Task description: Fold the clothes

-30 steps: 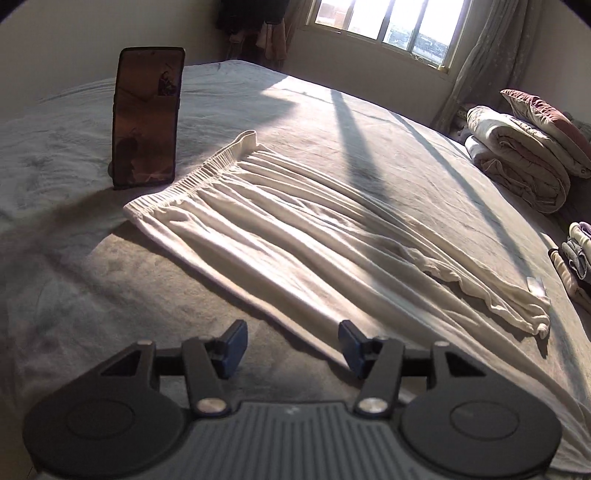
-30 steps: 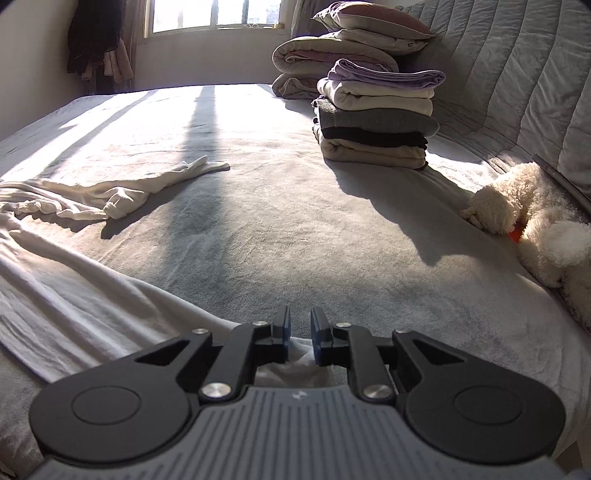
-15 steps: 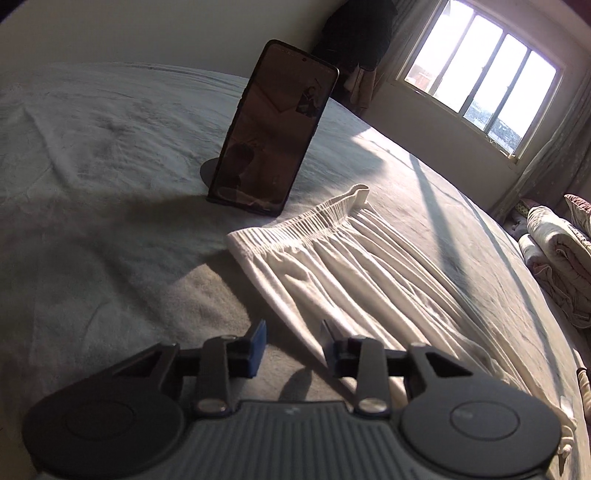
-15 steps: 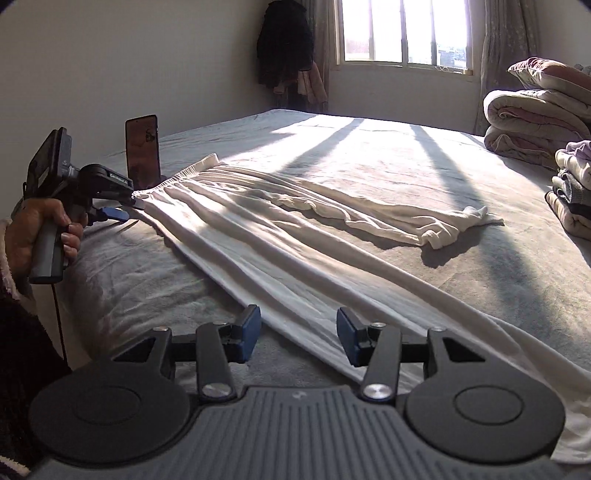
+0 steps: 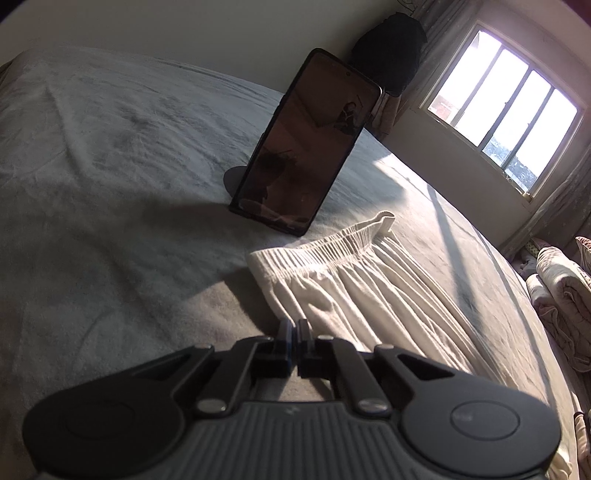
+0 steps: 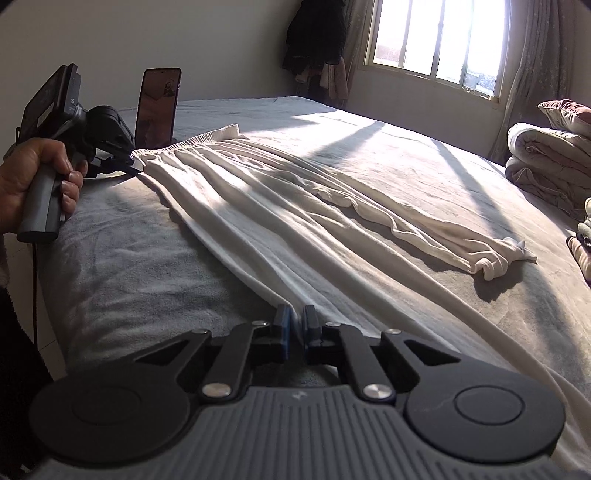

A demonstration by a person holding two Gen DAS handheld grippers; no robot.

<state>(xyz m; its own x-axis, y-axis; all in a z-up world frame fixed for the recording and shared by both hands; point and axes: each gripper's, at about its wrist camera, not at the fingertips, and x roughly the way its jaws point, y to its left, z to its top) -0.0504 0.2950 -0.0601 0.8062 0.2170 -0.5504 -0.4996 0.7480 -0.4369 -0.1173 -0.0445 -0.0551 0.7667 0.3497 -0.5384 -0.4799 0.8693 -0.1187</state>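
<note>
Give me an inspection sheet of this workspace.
Surface: bed under a grey blanket, partly sunlit.
Job's things: white trousers laid out flat, waistband toward the phone, one leg lying over the other.
Clutter: phone propped upright on a stand by the waistband; folded quilts at the far side.
Grippers: left gripper just closed on the trousers' near edge below the waistband; right gripper just closed on the same edge further down the leg.
Cables: one dark cable hanging below the left gripper's handle.
Surroundings: window with curtains; dark clothes hanging in the corner; a hand holds the left gripper.
</note>
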